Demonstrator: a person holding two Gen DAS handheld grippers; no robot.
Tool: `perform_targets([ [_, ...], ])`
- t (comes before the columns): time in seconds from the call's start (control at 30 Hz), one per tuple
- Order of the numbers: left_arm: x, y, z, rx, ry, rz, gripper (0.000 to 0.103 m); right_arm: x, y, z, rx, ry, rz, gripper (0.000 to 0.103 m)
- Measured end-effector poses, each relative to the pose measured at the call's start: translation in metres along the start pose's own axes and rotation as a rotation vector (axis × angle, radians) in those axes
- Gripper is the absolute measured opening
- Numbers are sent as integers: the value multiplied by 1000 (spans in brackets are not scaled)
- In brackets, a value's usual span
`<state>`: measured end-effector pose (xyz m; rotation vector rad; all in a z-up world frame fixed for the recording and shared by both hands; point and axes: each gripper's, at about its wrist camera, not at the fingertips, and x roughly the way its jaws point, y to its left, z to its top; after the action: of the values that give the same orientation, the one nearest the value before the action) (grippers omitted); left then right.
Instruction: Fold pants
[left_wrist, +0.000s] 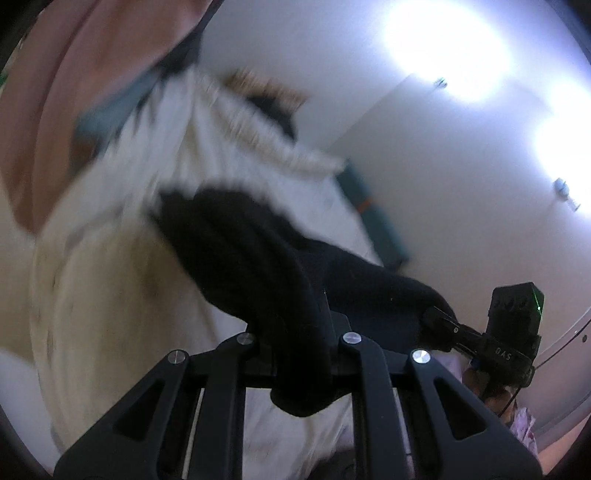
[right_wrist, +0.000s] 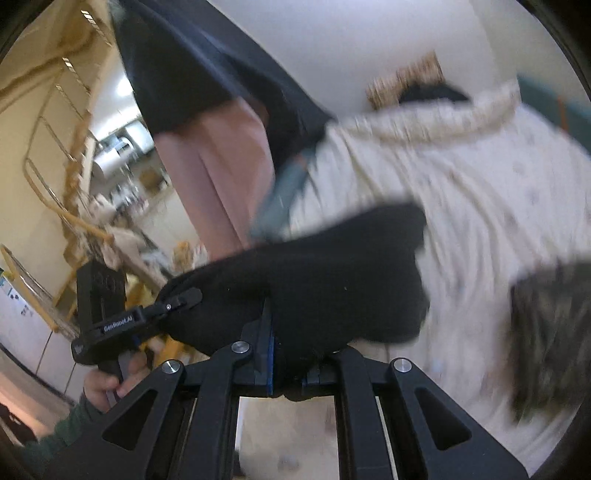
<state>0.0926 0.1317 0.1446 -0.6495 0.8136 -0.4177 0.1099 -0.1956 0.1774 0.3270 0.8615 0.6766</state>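
Black pants (left_wrist: 258, 258) at frame centre, pinched by left gripper (left_wrist: 299, 354) and right gripper (right_wrist: 295, 354); cream garment (right_wrist: 461, 192) behind.

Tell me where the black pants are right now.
The black pants are held up off the white bedding, stretched between both grippers: the left gripper and the right gripper are each shut on them.

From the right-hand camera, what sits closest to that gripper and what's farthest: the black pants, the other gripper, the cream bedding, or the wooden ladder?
1. Black pants: clamped in the right gripper, at centre.
2. Other gripper, the left gripper: just left, also biting the pants.
3. Cream bedding: behind, to the right. Its gap from the left gripper's is hard to rank.
4. Wooden ladder: far left background.
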Motion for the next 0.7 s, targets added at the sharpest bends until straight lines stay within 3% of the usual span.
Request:
perform_targets([
  [0.13,32,57,-111,-101,193,52,12,35,-45,-105,111,168,-39,10],
  [0.23,63,103,-199,-167,406,182,12,63,-84,-200,272,308,-51,9],
  [0.3,72,117,-229,-126,475,266,13,76,-99,-248,355,378,-56,10],
  [0.37,69,129,-242,-133,491,336,20,88,-109,-286,446,466,-56,15],
  [0.4,67,133,-243,-142,505,374,28,91,-112,-299,473,513,-89,25],
  [0.43,66,135,-244,-148,525,408,47,93,-114,-310,502,568,-128,33],
  [0.5,59,135,-248,-146,591,460,69,91,-114,-321,531,649,-120,33],
  [0.6,37,114,-242,-63,554,477,69,73,-101,-300,424,630,-146,33],
  [0.7,31,90,-211,16,400,484,70,50,-84,-251,268,488,-189,35],
])
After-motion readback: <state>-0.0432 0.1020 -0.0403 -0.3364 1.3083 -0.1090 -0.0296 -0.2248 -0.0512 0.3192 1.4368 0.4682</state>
